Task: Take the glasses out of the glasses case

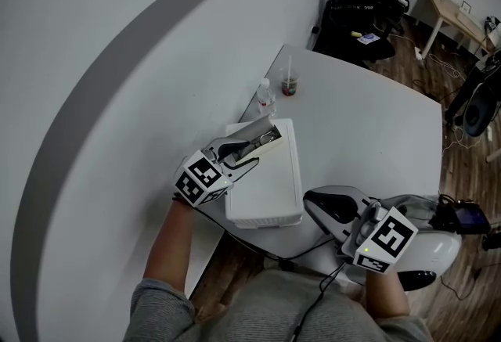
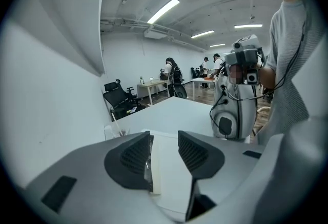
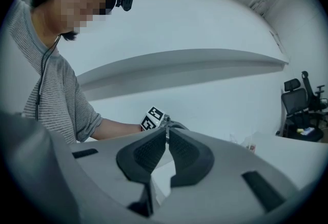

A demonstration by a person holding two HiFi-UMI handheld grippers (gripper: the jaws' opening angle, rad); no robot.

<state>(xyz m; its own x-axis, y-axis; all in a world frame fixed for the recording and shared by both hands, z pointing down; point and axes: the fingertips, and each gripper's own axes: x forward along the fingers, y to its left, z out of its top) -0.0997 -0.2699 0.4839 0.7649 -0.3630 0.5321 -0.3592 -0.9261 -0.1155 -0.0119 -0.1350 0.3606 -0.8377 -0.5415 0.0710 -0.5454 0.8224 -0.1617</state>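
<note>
A white rectangular case lies flat on the white table, near its left edge. My left gripper reaches over the case's far left corner, pointing down at it. Its jaws stand open; in the left gripper view the case's pale edge shows in the gap, and neither pad presses on it. My right gripper hovers level to the right of the case, by the table's near edge. Its jaws are shut on nothing. No glasses show in any view.
A small water bottle and a cup with a straw stand beyond the case, by the wall. Black office chairs and a wooden desk are past the table's far end. People stand far off in the room.
</note>
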